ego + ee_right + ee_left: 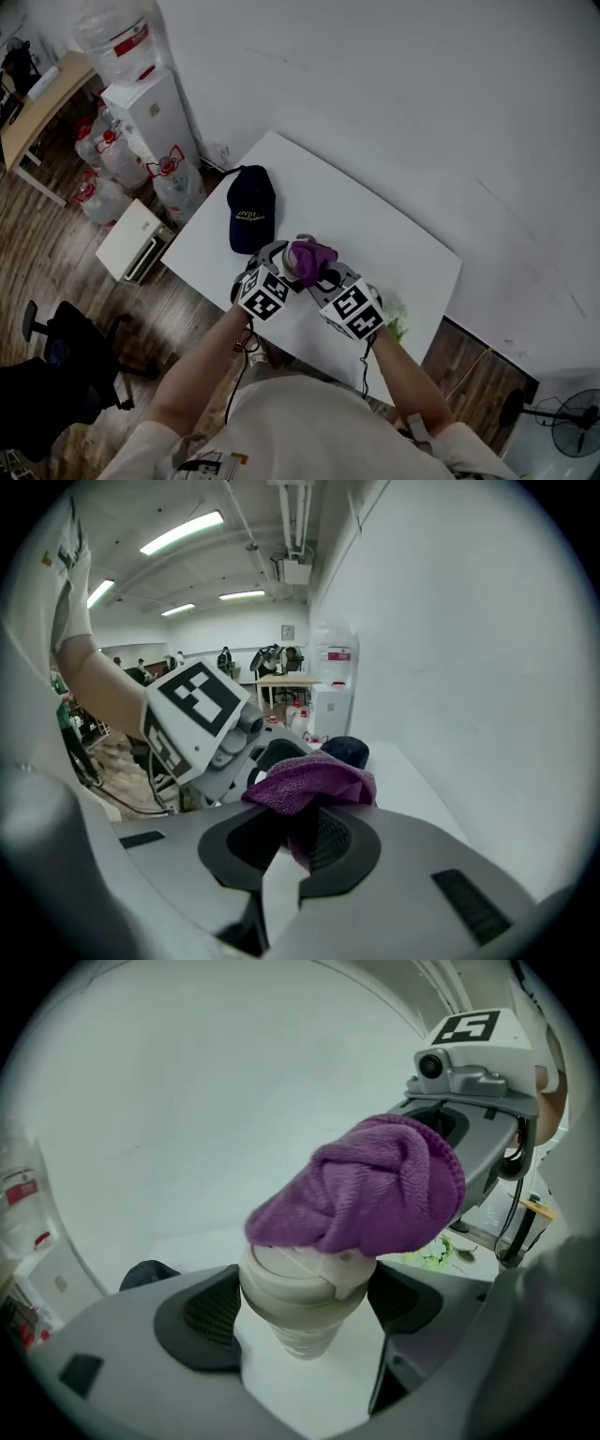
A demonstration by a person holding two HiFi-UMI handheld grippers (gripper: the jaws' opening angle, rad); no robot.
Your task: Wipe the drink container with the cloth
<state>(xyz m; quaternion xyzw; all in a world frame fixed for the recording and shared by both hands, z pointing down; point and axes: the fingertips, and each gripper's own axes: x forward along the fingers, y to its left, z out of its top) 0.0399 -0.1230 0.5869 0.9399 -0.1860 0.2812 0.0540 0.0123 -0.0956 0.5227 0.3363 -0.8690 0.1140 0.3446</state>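
In the head view, a white table (pixel 412 253) stood against a pale wall. Near its middle the left gripper (pixel 278 255) and the right gripper (pixel 323 274) met, with a purple cloth (pixel 312 255) bunched between them. The drink container was almost wholly hidden under the cloth and the jaws. A dark cap (pixel 251 208) lay on the table at about ten o'clock from the grippers. A small green thing (pixel 397 325) sat at four o'clock from the right gripper, by the table edge. A water dispenser (pixel 150 111) stood on the floor at ten o'clock, well apart from the table.

In the left gripper view, the jaws were clamped on the drink container (pixel 300 1290), a beige ribbed cup with a lid, one pad on each side just below the lid. The cloth (pixel 367 1194) lay over the lid, spilling toward two o'clock, where the right gripper (pixel 448 1138) reached in. Whether the cup's base touched the table could not be told.

In the right gripper view, the jaws were pinched together on a fold of the cloth (pixel 314 785). The left gripper (pixel 267 757) was at eleven o'clock and the cap (pixel 345 750) at twelve.
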